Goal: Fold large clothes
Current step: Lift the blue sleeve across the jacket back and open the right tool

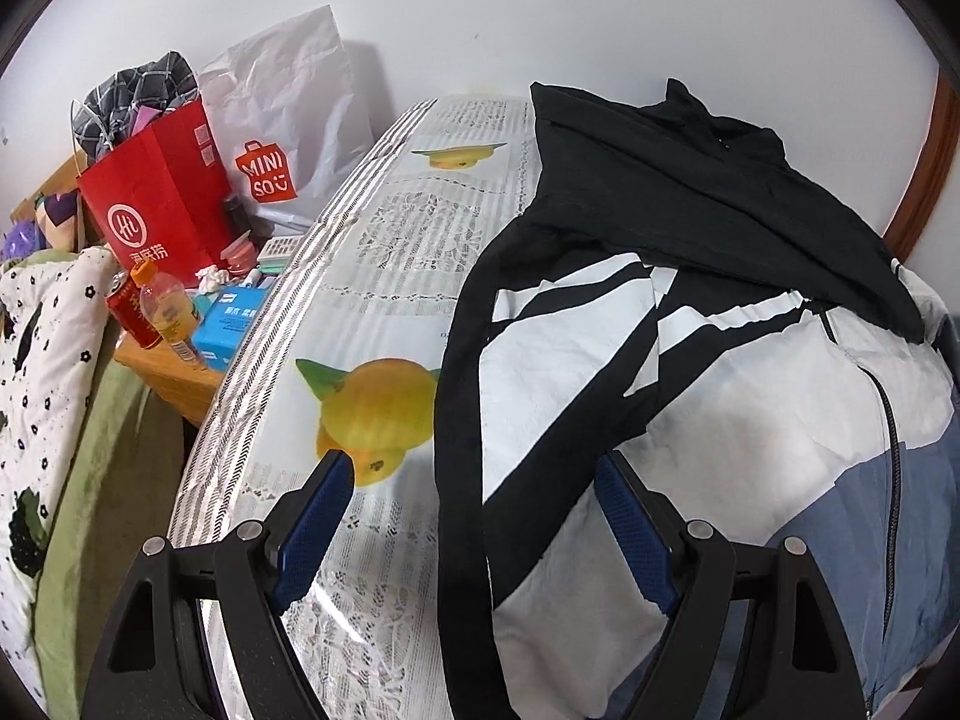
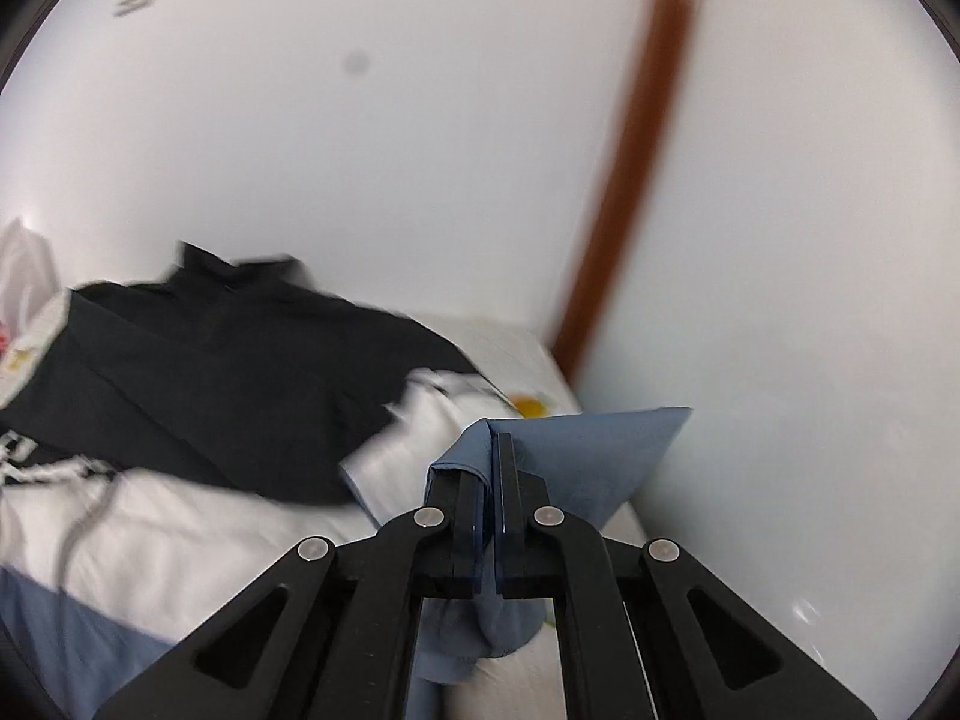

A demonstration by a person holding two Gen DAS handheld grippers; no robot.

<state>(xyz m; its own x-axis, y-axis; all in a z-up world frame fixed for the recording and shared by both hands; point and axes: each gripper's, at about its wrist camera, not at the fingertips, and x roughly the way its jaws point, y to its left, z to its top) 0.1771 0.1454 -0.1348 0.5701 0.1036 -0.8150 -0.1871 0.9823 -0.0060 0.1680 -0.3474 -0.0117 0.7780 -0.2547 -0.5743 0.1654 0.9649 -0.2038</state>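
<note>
A large white, black and blue jacket [image 1: 750, 420] lies spread on a table covered with a lemon-print cloth [image 1: 384, 312]. Its black hood [image 1: 720, 192] points toward the far wall. My left gripper [image 1: 474, 468] hangs open just above the jacket's left side, its blue pads [image 1: 630, 528] straddling a black sleeve band without touching it. In the right wrist view the jacket [image 2: 180, 510] is blurred. My right gripper [image 2: 492, 456] is shut on a fold of the jacket's blue fabric [image 2: 588, 450], lifted off the table near the wall.
A low wooden stand left of the table holds a red paper bag [image 1: 156, 210], a white shopping bag [image 1: 288, 138], bottles [image 1: 162, 306] and a blue box [image 1: 225, 330]. A flowered quilt [image 1: 42, 372] lies at the far left. A brown door frame [image 2: 636, 138] stands behind.
</note>
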